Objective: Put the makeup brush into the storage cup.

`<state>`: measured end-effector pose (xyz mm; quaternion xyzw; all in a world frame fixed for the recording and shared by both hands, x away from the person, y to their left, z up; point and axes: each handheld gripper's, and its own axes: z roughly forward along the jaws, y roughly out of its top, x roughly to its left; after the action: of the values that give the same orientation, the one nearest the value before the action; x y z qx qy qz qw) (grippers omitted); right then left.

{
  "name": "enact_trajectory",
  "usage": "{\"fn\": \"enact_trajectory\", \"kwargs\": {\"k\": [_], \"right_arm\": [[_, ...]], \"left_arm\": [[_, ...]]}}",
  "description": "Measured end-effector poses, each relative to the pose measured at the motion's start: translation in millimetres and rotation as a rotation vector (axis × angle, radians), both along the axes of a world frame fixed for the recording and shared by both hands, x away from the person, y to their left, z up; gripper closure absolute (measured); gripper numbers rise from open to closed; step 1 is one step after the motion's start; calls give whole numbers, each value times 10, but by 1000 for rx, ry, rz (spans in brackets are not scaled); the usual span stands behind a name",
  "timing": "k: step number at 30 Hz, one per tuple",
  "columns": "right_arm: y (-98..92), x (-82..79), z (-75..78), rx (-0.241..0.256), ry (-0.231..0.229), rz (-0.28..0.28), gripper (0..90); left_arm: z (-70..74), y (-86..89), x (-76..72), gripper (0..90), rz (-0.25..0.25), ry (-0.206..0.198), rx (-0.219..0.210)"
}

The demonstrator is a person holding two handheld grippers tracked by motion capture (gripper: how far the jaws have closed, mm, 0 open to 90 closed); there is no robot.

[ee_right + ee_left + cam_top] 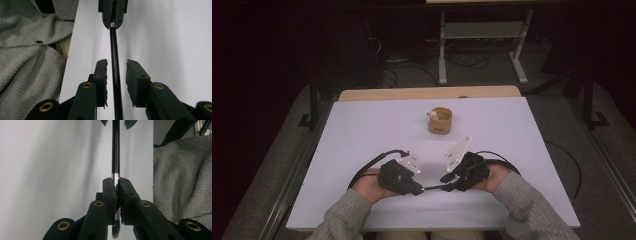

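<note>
A: What's the surface and room looking like?

B: White table [362, 130] is filling the middle of the high view, with a wood strip showing along its far edge. The room is sitting dark around it; a grey frame stand [482, 30] is standing at top centre, and cables are lying on the floor. A small tan wooden cup [440, 120] is sitting just above frame centre, with a pale little figure on its left rim.

A: Hands?

B: Both forearms in grey knit sleeves [532, 210] are coming up from the bottom edge and angling inward. Left gripper [414, 189] is pointing right, right gripper [446, 180] is pointing left, tips nearly meeting at lower centre.

A: Jaws?

B: Left jaws are clamping tight on a thin black brush [115, 152], right at its silver ferrule; bristles are poking out at the bottom of the left gripper view. Right jaws are standing apart, and the brush handle [115, 75] is running between them, not gripped.
</note>
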<state>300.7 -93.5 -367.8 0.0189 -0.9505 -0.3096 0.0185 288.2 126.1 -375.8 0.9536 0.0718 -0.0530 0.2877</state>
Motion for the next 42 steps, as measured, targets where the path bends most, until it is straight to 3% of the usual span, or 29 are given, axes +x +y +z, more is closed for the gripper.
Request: {"fn": "enact_trajectory", "kwargs": {"k": [3,4,8,9,13,14,15,18,24,26,30,31,32,37,38,40,42], "right_arm": [[46,-12,-46,-40,-10,15,745],[66,-9,-71,-48,-14,29,805],[96,-42,-140,-58,-14,47,827],[90,-44,-147,-52,-22,48,827],[24,-44,-176,-9,-13,9,828],[-33,-43,-192,52,-2,-10,828],[-54,-49,-196,68,-3,-20,828],[-49,-60,-210,87,-16,-40,828],[29,-64,-210,93,-51,-23,827],[48,-73,-212,88,-65,-16,823],[69,-66,-200,79,-70,-34,786],[80,-57,-164,60,-61,-32,722],[84,-61,-136,46,-67,-34,714],[133,-55,-61,-3,-61,-8,730],[171,-61,-70,-32,-41,8,767],[203,-75,-121,-65,-43,26,816],[195,-74,-151,-53,-21,18,823]], "left_arm": [[-2,-25,-17,843,-13,-3,0],[-10,-29,-22,842,-14,-9,2],[-19,3,-9,820,-37,-5,-11],[-26,42,4,728,-6,22,-62],[-43,115,13,579,36,35,-104],[-75,148,13,577,59,56,-116],[-96,158,20,569,67,58,-117],[-100,159,39,579,73,66,-126],[-46,157,54,798,59,62,-133],[-31,172,62,834,52,62,-130],[-21,177,66,840,51,62,-123],[-6,168,63,840,45,54,-106],[-5,161,59,840,43,50,-99],[14,121,34,841,24,44,-78],[27,111,33,841,17,40,-83],[32,110,34,839,10,37,-83],[23,125,17,828,14,35,-107]]}}
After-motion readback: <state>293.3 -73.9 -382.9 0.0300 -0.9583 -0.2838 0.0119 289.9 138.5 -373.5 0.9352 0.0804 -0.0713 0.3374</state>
